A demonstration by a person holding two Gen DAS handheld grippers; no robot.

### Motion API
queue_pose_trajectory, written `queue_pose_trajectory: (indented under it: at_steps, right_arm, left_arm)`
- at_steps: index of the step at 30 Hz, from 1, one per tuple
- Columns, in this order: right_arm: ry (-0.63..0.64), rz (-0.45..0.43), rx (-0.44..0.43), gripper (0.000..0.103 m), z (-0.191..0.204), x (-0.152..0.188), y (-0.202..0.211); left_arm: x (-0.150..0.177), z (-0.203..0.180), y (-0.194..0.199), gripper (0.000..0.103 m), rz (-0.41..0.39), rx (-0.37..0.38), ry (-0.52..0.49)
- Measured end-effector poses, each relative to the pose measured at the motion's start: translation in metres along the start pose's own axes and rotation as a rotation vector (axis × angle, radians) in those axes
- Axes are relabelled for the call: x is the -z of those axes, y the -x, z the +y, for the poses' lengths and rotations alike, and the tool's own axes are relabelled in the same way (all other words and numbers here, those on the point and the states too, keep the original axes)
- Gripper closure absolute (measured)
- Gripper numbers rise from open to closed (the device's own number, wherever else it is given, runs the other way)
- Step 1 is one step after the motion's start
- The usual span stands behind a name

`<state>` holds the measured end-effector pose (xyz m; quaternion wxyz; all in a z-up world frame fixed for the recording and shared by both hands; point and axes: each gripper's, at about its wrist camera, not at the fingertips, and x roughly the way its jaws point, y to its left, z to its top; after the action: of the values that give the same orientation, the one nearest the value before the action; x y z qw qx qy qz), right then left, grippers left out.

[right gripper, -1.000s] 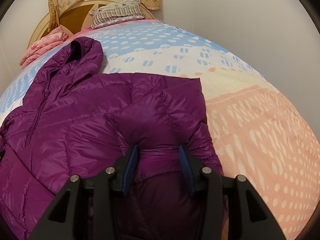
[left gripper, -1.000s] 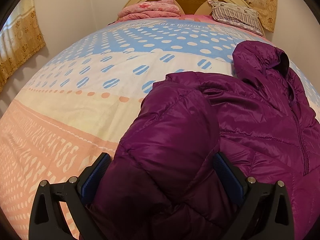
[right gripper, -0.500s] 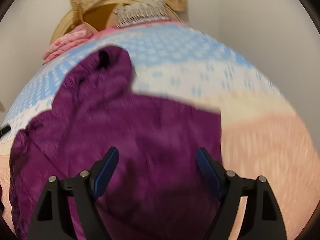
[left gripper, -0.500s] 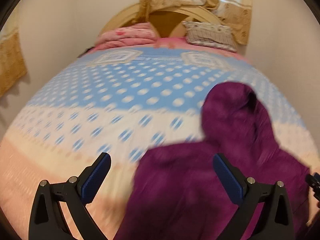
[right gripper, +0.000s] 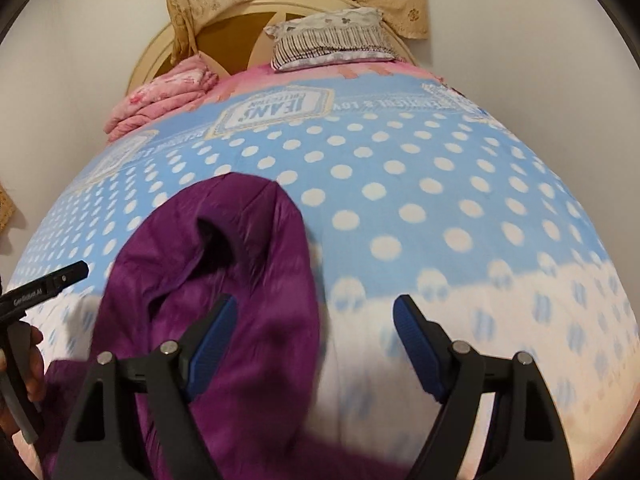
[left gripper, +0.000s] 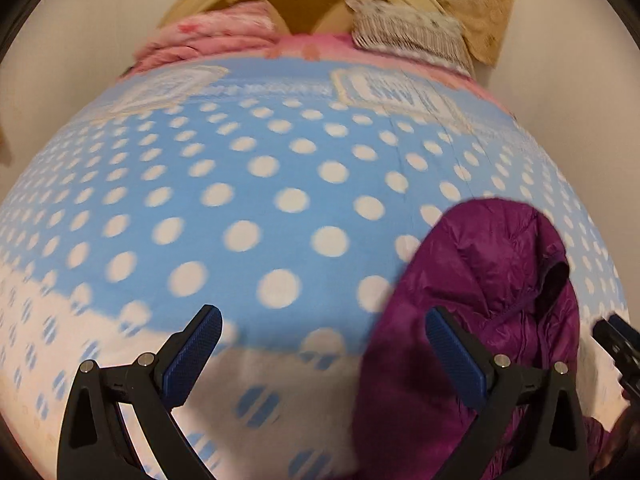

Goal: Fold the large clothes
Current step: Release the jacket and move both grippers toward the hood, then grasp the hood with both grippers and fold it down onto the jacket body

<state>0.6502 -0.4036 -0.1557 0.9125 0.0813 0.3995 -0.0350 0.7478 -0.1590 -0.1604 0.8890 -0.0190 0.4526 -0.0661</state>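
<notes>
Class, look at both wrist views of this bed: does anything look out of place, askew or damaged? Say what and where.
Nothing damaged or spilled. The purple jacket lies crumpled on the dotted bedspread, its hood rumpled and gaping. Both grippers, left and right, are open and hold nothing.

A shiny purple puffer jacket [right gripper: 224, 280] lies on a bedspread [right gripper: 400, 184] that is sky blue with white polka dots, turning white with blue marks nearer. At the far end sit a folded pink blanket [right gripper: 160, 100] and a striped pillow [right gripper: 332, 40]; the fingers [left gripper: 192, 356] have blue pads on black arms.
</notes>
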Motion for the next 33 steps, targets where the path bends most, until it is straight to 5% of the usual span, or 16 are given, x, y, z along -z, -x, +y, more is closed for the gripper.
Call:
queue_pose_trajectory:
  at_steps: [4,5,6,7,8,9,12,23,33]
  right_arm:
    - [0.008,0.047,-0.007,0.021,-0.004,-0.008,-0.033]
    - [0.015,0.059,-0.009,0.024,-0.004,-0.009,-0.040]
    - [0.018,0.074,-0.007,0.030,-0.005,-0.009,-0.047]
    - [0.019,0.090,-0.021,0.036,-0.006,-0.010,-0.051]
    - [0.012,0.117,-0.057,0.059,-0.006,-0.011,-0.058]
    - [0.004,0.155,-0.088,0.085,-0.006,-0.008,-0.065]
    - [0.065,0.116,-0.067,0.096,0.004,-0.002,-0.051]
    - [0.145,-0.182,-0.050,0.098,0.016,0.028,0.099]
    - [0.160,-0.290,-0.129,0.098,0.039,0.105,0.197]
  left_arm:
    - [-0.003,-0.014,-0.024,0.003,0.022,0.010,-0.057]
    - [-0.002,-0.017,-0.028,0.013,0.021,0.019,-0.070]
    - [-0.003,-0.020,-0.032,0.042,0.023,0.042,-0.088]
    - [-0.003,-0.023,-0.037,0.061,0.034,0.070,-0.103]
    - [-0.003,-0.026,-0.040,0.093,0.051,0.101,-0.110]
    - [-0.001,-0.029,-0.040,0.099,0.062,0.140,-0.121]
    - [0.004,-0.042,-0.012,0.101,-0.045,0.090,-0.209]
    - [0.021,-0.019,0.122,0.102,-0.282,0.165,-0.254]
    - [0.138,0.028,0.215,0.102,-0.464,0.263,-0.239]
